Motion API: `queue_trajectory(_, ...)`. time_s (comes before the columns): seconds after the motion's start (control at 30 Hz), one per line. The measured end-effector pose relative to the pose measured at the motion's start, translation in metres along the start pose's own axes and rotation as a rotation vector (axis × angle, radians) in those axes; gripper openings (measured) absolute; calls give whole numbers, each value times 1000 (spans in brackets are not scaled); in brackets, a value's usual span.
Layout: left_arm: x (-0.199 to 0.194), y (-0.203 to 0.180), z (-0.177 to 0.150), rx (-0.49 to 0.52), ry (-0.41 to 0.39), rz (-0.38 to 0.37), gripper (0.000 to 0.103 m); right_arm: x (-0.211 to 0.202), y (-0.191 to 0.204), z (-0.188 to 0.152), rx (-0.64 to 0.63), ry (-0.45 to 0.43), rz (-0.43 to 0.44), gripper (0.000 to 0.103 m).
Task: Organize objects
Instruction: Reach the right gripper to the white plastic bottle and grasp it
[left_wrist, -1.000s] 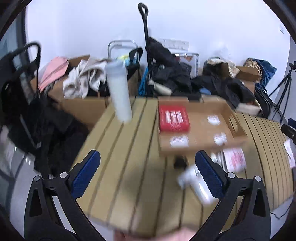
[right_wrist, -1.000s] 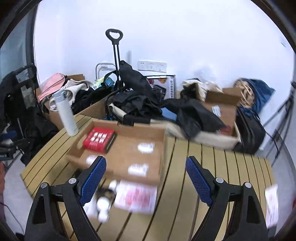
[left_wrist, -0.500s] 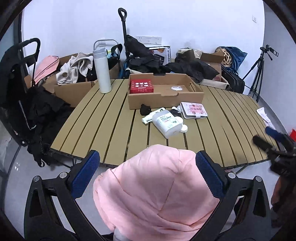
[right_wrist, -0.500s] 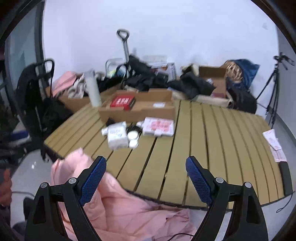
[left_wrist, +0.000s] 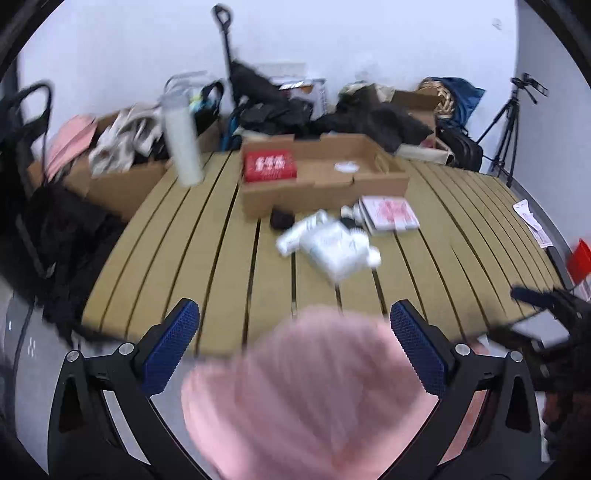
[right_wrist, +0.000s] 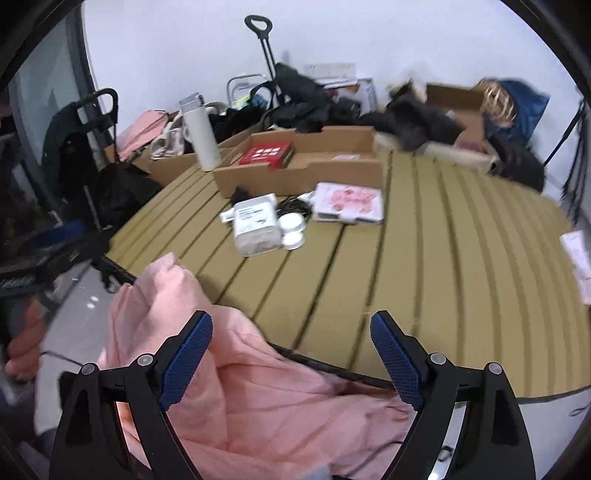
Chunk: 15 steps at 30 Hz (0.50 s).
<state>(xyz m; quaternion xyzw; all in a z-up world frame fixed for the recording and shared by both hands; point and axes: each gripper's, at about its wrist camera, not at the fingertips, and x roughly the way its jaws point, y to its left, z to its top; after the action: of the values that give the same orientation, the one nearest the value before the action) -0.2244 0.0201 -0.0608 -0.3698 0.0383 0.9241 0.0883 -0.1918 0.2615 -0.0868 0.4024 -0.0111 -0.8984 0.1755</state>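
A cardboard tray (left_wrist: 384, 181) (right_wrist: 354, 166) with a red box (left_wrist: 269, 167) (right_wrist: 266, 154) in it stands on the slatted wooden table (left_wrist: 221, 258) (right_wrist: 443, 236). In front of it lie a white bottle (left_wrist: 332, 247) (right_wrist: 255, 225), two white lids (right_wrist: 291, 230), a pink-printed packet (left_wrist: 389, 214) (right_wrist: 347, 201) and a small black item (left_wrist: 280, 219). A white flask (left_wrist: 183, 147) (right_wrist: 201, 134) stands upright at the left. My left gripper (left_wrist: 295, 334) and right gripper (right_wrist: 291, 345) are both open and empty, back from the table's near edge, above a pink hooded garment (left_wrist: 306, 398) (right_wrist: 229, 387).
Cardboard boxes, bags, dark clothes and a trolley handle (left_wrist: 225, 37) crowd the floor behind the table. A tripod (left_wrist: 513, 122) stands at the right. A black bag (right_wrist: 74, 147) hangs at the left. The other gripper shows at each view's side edge (left_wrist: 554, 317).
Both views have moved a little closer to the table and the left view has blurred. The objects on the table have not moved. Both grippers stay open.
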Motion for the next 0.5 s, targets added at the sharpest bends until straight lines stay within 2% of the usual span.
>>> queue_trajectory(0.1,50,7,30,74,16,-82,96,19,-4,5,39,17,40,88)
queue_trajectory(0.13,67,8,39,88,32,-115,90,26,-5,8,53,21,49,82)
queue_trajectory(0.17,86,8,48,98,53,-143,79,32,-5,10,68,22,57,76)
queue_trajectory(0.23,116,5,59,119,86,-202,72,47,-6,16,98,28,91,59)
queue_trajectory(0.3,144,3,65,119,115,-245,62,64,-6,23,115,52,117,49)
queue_trajectory(0.33,155,2,66,116,134,-258,60,75,-6,26,126,68,139,46)
queue_trajectory(0.43,181,0,58,114,203,-257,46,103,-1,34,142,100,188,45)
queue_trajectory(0.47,186,0,53,106,229,-269,36,111,1,36,140,107,195,45)
queue_trajectory(0.5,187,1,49,97,231,-278,35,119,3,38,138,111,200,45)
